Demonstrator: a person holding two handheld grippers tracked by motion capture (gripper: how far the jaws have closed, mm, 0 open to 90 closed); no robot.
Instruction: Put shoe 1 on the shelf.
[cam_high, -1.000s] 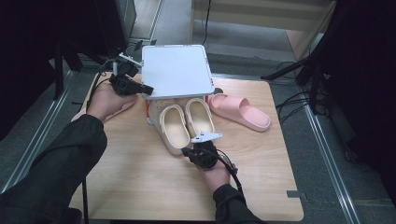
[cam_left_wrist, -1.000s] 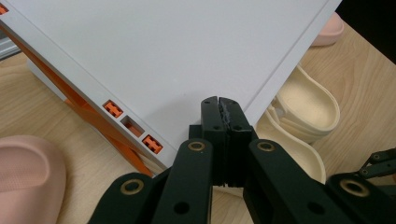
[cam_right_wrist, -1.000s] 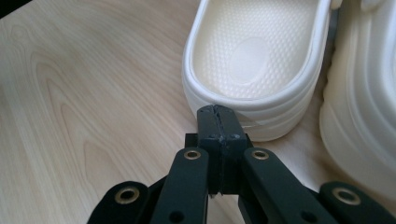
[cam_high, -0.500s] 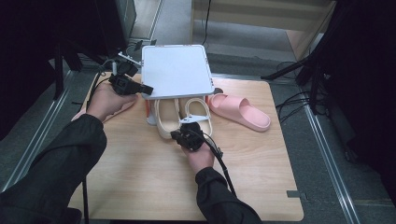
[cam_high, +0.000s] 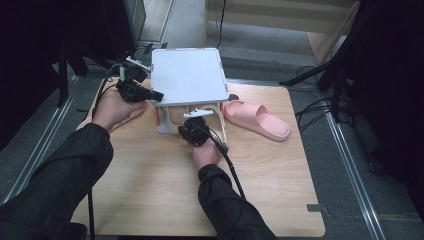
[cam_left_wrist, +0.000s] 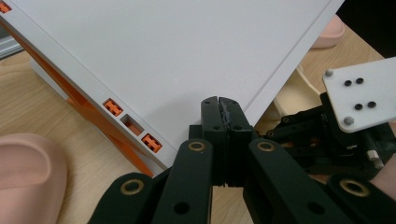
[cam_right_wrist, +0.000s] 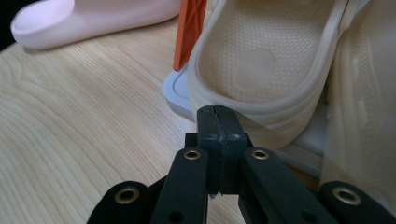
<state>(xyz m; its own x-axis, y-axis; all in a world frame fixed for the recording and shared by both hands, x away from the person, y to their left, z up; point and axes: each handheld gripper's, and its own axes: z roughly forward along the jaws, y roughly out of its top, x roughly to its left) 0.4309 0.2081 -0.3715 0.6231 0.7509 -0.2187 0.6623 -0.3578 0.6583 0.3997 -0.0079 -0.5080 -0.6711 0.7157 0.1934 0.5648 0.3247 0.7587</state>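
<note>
A white two-level rack (cam_high: 187, 75) with orange struts (cam_right_wrist: 189, 28) stands at the back of the table. A pair of cream clogs (cam_high: 216, 119) lies on its lower shelf, mostly under the top board. My right gripper (cam_high: 192, 127) is shut and empty; its tips (cam_right_wrist: 217, 110) rest against the heel of the left clog (cam_right_wrist: 261, 60), with the second clog (cam_right_wrist: 364, 93) beside it. My left gripper (cam_high: 152, 95) is shut too, its tips (cam_left_wrist: 219, 100) against the near left edge of the top board (cam_left_wrist: 177, 51), holding nothing.
One pink slide (cam_high: 257, 119) lies right of the rack. Another pink slide (cam_left_wrist: 23, 172) lies left of it, under my left hand (cam_high: 112, 107). Bare wooden table (cam_high: 150, 190) stretches toward me. Dark stands and cables crowd the floor around the table.
My right gripper has moved away from me toward the rack, and the cream clogs have slid further under the top board. The left gripper stayed put.
</note>
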